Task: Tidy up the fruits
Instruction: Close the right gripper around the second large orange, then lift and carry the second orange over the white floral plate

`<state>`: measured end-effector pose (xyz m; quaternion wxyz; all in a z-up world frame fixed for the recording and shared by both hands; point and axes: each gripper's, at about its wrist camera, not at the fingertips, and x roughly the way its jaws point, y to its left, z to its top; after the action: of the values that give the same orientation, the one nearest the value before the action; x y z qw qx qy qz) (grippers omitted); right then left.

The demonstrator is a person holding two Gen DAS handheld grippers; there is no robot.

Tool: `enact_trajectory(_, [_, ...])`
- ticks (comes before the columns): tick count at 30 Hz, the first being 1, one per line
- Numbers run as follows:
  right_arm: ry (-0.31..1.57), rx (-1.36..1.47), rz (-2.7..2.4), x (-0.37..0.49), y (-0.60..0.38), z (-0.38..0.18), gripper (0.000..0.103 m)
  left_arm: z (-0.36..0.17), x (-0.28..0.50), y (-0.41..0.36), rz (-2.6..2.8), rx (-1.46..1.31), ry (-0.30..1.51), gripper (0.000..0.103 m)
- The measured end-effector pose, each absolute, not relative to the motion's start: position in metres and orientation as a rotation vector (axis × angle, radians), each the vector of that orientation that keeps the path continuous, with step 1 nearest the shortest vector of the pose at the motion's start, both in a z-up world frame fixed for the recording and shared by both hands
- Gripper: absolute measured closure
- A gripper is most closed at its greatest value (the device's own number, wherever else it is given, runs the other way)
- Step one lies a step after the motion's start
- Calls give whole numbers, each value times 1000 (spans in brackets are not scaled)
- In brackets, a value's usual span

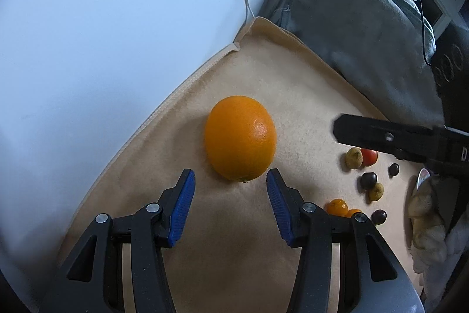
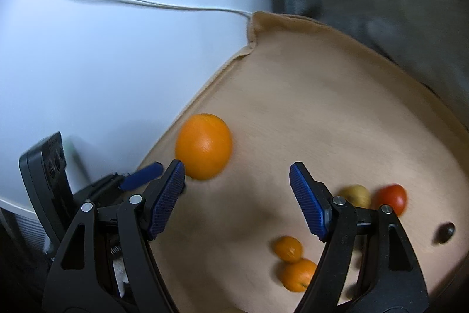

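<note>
Sitting just off the left gripper [image 1: 230, 175] at 12 o'clock, between its spread, empty fingers, the orange [image 1: 240, 138] is lying with its long axis toward them; the right gripper [image 2: 237, 170], also spread and empty, is hanging farther away

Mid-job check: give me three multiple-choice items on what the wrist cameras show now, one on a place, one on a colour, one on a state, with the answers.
1. Where does the large orange lie?
A. On the beige cloth, just ahead of the left gripper
B. On the grey cushion
C. Between the right gripper's pads

2. What colour are the gripper pads?
A. Red
B. Blue
C. Green

3. How does the right gripper stand?
A. Shut on a tomato
B. Shut on a small orange
C. Open, holding nothing

Answers: 1 A, the fruit rests on cloth beyond the open fingertips; 2 B, both views show blue ribbed pads; 3 C, a wide gap shows bare cloth.
</note>
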<state>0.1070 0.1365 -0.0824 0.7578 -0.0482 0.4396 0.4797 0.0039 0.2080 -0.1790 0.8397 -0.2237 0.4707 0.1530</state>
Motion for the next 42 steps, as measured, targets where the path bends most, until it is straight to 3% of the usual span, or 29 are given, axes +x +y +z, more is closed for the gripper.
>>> enact_trajectory(33, [1120, -66, 1177, 128, 217, -114, 27, -198, 16, 219, 254, -554, 988, 53])
enact_trajectory(42, [1136, -55, 1171, 135, 225, -123, 39, -198, 21, 222, 249, -536, 992, 54])
